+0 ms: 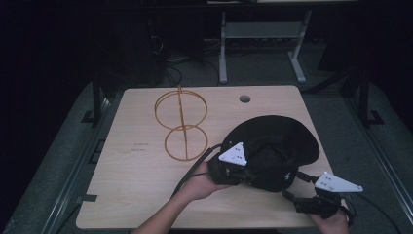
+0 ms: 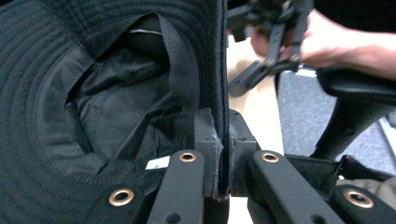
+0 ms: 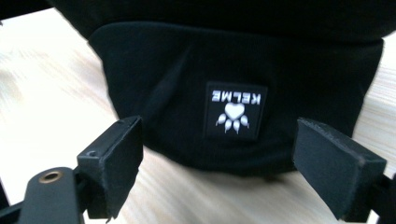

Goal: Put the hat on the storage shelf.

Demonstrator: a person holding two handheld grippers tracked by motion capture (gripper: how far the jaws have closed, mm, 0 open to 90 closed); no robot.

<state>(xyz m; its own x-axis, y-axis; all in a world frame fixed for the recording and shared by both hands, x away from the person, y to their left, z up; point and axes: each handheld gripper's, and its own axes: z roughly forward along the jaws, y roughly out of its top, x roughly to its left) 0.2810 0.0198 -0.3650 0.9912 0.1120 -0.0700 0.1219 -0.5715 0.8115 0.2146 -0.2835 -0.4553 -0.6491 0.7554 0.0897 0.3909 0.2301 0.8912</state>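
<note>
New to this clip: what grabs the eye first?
The black hat at the table's near right, lying inside-up, with the left gripper clamped on its brim. Next, the gold wire stand upright at the middle of the wooden table. The right gripper is open just short of the hat's white paw logo patch.

The light wooden worktop [image 1: 146,180] has a round hole [image 1: 244,99] near its far edge. A gold wire stand [image 1: 181,123] sits on its far left part. A black hat [image 1: 272,146] lies at its near right.
</note>
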